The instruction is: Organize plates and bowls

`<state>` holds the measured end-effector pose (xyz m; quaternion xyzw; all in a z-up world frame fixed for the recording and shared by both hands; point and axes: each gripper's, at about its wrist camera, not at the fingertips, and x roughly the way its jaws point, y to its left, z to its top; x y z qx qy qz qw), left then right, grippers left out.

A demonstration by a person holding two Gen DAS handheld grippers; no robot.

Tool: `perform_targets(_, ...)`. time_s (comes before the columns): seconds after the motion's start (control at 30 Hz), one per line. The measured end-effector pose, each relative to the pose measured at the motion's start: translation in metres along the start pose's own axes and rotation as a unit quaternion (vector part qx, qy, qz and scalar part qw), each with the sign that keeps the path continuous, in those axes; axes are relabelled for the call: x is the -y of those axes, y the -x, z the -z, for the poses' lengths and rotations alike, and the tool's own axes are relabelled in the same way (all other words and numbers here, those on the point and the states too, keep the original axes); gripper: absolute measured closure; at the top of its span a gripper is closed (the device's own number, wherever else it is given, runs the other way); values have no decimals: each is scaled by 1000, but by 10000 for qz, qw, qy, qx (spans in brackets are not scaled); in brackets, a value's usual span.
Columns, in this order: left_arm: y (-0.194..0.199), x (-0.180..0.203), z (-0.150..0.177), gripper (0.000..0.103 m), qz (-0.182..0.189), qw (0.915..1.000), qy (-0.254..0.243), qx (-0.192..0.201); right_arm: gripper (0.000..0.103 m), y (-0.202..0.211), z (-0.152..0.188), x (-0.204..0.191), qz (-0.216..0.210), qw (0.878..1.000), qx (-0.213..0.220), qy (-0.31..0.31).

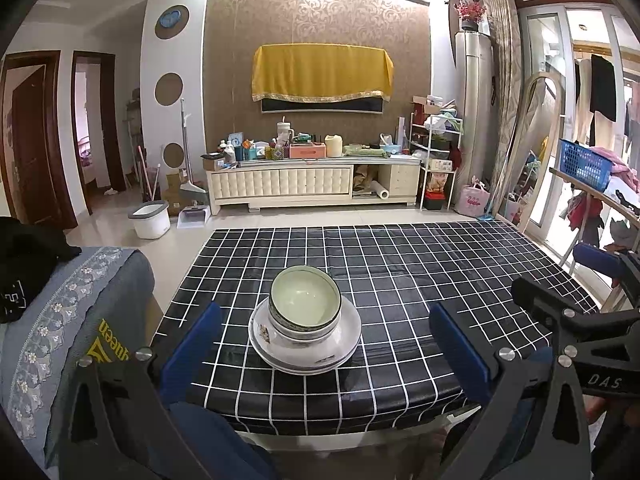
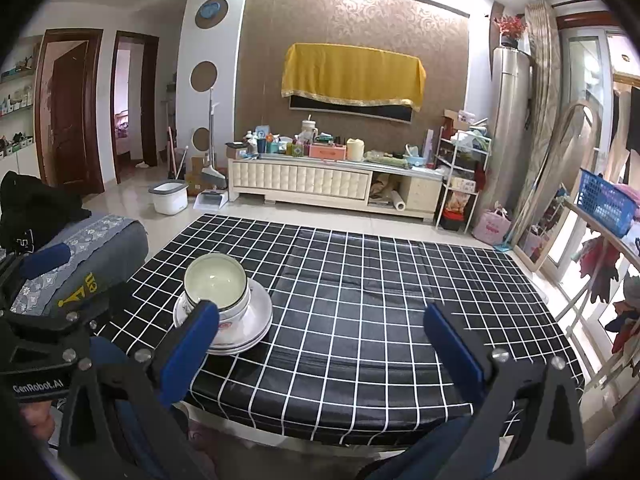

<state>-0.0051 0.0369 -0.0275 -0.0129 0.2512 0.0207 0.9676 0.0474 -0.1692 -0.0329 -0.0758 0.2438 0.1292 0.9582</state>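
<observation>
Stacked bowls [image 1: 305, 304] with pale green insides sit on stacked white plates [image 1: 305, 344] on the black checked tablecloth [image 1: 400, 280]. In the left wrist view the pile lies straight ahead, just beyond my left gripper [image 1: 326, 344], which is open and empty with its blue pads wide apart. The right wrist view shows the same bowls [image 2: 216, 284] and plates [image 2: 244, 324] at the left, partly behind one blue finger. My right gripper [image 2: 322, 338] is open over bare cloth, right of the pile. The right gripper's body [image 1: 580, 320] shows at the left view's right edge.
A grey sofa arm [image 1: 72, 320] with dark clothing stands left of the table. Beyond the table are tiled floor, a white bucket [image 1: 150, 220], a cluttered TV cabinet [image 1: 312, 184] and a shelf rack [image 1: 438, 160]. A drying rack with a blue basket [image 2: 604, 200] stands right.
</observation>
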Motion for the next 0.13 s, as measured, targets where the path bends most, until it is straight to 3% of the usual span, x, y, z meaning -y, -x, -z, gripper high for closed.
perform_targets(0.13,-1,0,0,0,22,10000,-8,-6,0,-1,1,0,7,10000,-11,-18)
